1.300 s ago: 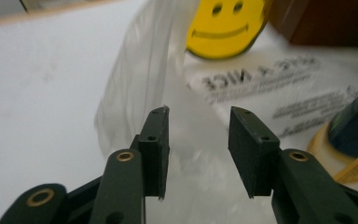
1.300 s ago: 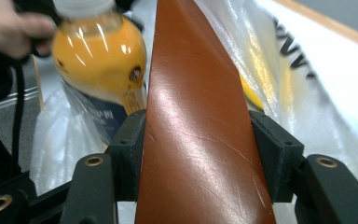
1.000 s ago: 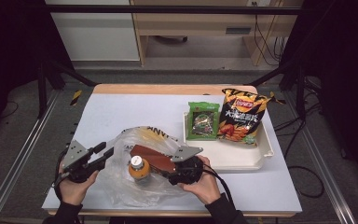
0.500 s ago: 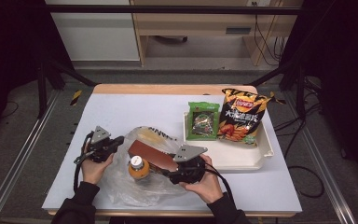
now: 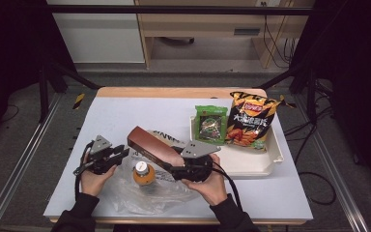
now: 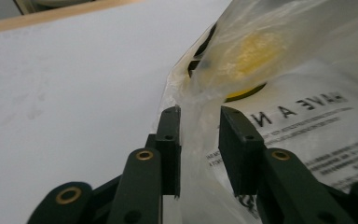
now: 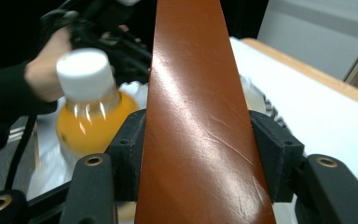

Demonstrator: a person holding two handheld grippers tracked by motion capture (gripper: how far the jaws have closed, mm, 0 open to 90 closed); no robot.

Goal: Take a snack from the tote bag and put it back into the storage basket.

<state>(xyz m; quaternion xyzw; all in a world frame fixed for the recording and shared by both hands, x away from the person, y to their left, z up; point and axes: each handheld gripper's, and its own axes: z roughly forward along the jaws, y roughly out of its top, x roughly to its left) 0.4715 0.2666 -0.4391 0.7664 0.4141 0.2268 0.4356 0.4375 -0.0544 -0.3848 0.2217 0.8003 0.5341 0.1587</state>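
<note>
Packing looks to be the step in hand: the brown box (image 5: 150, 146) hangs tilted over the clear plastic bag (image 5: 147, 195), which lies crumpled on the white counter (image 5: 125, 116) with an orange-juice bottle (image 5: 143, 174) standing in it. Your right gripper (image 7: 196, 140) has the box clamped across its width, both fingers (image 7: 272, 154) pressed flat on its sides, and the far end points up and away toward the counter's middle (its top face glossy and scuffed in the right gripper view). Your left gripper (image 6: 198, 140) sits at the bag's left edge; its fingers have just been opening and now stand partly apart, with a fold of the film between them that they do not visibly pinch. I judge the next move calls for you to close on that film and lift it so the bag's mouth gapes, then steer the box's low end past the bottle without tipping it. Off to the right, the tray (image 5: 251, 166) carries a green packet (image 5: 211, 124) and a chip bag (image 5: 249, 119).
</note>
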